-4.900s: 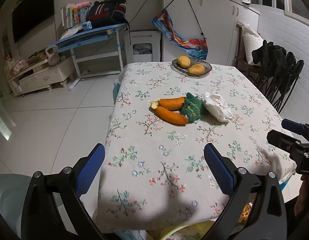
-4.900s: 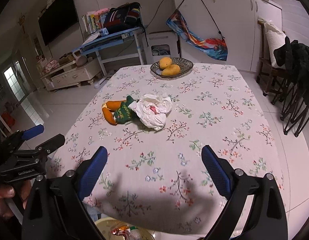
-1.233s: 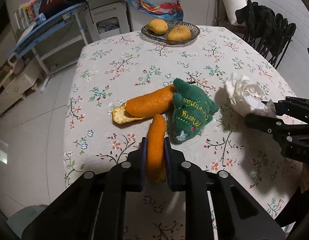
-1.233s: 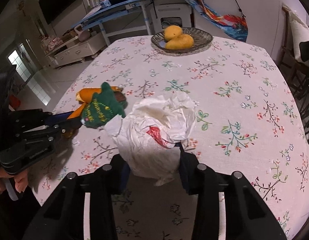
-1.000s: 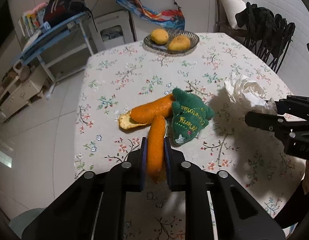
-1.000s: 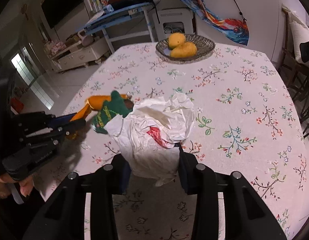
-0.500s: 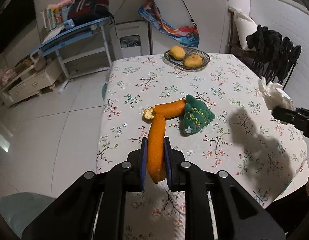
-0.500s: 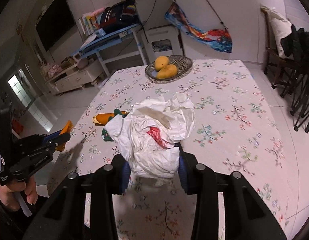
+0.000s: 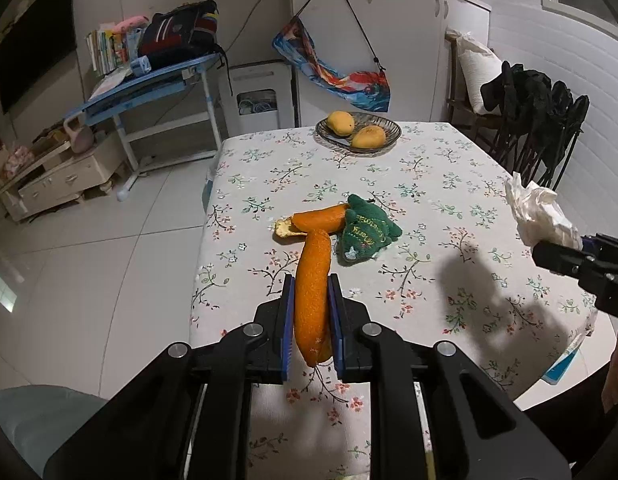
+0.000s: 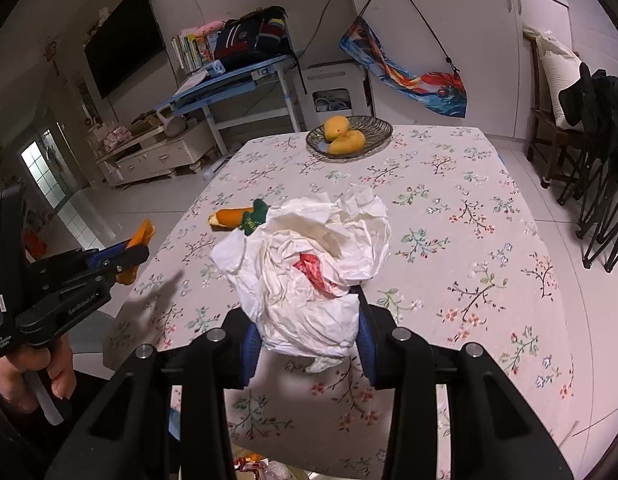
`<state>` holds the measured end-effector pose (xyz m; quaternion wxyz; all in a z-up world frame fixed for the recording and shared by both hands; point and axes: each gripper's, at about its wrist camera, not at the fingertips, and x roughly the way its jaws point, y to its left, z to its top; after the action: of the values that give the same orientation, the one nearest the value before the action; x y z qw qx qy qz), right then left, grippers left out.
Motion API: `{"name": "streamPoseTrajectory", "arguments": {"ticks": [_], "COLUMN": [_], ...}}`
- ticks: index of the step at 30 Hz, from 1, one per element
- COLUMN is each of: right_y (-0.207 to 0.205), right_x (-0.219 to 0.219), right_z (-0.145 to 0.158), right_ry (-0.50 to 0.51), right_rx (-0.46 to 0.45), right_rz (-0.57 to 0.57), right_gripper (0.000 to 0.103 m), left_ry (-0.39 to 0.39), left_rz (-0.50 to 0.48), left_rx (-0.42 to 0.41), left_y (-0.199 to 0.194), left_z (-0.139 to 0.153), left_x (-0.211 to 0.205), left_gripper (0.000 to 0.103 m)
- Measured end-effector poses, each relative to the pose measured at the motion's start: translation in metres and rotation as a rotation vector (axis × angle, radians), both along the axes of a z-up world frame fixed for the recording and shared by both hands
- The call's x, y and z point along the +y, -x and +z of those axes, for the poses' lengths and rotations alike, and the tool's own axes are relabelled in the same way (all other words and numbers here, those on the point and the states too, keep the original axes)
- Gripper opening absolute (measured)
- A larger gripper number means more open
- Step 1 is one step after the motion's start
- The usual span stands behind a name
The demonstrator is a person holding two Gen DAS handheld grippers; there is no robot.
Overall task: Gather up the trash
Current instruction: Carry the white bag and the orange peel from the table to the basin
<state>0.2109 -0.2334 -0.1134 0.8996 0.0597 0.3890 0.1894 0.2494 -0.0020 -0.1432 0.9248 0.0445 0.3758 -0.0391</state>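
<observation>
- Since a second ago I have lifted both pieces of trash clear of the table (image 9: 449,168); before that the orange peel strip (image 9: 313,300) had its far end down by the other peel, and the crumpled paper wad (image 10: 317,272) sat low over the cloth.
- My left claw (image 9: 312,336) is clenched on the orange peel strip, pads pressing both its sides, the strip sticking out ahead of the fingers and hanging above the near table edge.
- My right claw (image 10: 309,344) is grasping the crumpled paper wad; the wad bulges up and forward out of the jaws, with a red scrap showing in its folds.
- In the right view I see my left hand (image 10: 33,368) off to the side with its peel beyond the table edge, over the floor.
- I judge the pickup step done for these two pieces and the carry to a bin under way; a bin with wrappers (image 10: 261,468) seems to show just below the near table edge, though it is mostly hidden.
- A second peel (image 9: 309,222) lies on the table, touching the green felt toy (image 9: 365,234), well ahead of both claws; that piece is left to collect.
- The bowl of mangoes (image 9: 357,132) at the far end is not trash, I think.
</observation>
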Motion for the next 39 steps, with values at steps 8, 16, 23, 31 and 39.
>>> {"name": "streamPoseTrajectory", "arguments": {"ticks": [8,16,23,31,39], "right_y": [0.012,0.039,0.066,0.098,0.129], "right_x": [0.003,0.018,0.027,0.044,0.074], "right_z": [0.001,0.001,-0.008,-0.029,-0.063], "right_ry": [-0.007,0.023,0.038,0.07,0.165], "right_rx": [-0.014,-0.035,-0.001,0.077,0.211], "right_rz": [0.021,0.069,0.121,0.206,0.352], "right_gripper": [0.04,0.04,0.04,0.041,0.041], "left_ry": [0.014,0.028,0.052,0.074,0.116], "left_rz": [-0.008,-0.016,-0.014,-0.016,-0.011], "left_rx": [-0.014,-0.019,-0.011,-0.01,0.001], "left_y": [0.013,0.035,0.052,0.069,0.084], "left_z": [0.004,0.004,0.002,0.002,0.0], "left_x": [-0.003,-0.003,0.002,0.006,0.014], "left_gripper": [0.015,0.015,0.015,0.015,0.015]}}
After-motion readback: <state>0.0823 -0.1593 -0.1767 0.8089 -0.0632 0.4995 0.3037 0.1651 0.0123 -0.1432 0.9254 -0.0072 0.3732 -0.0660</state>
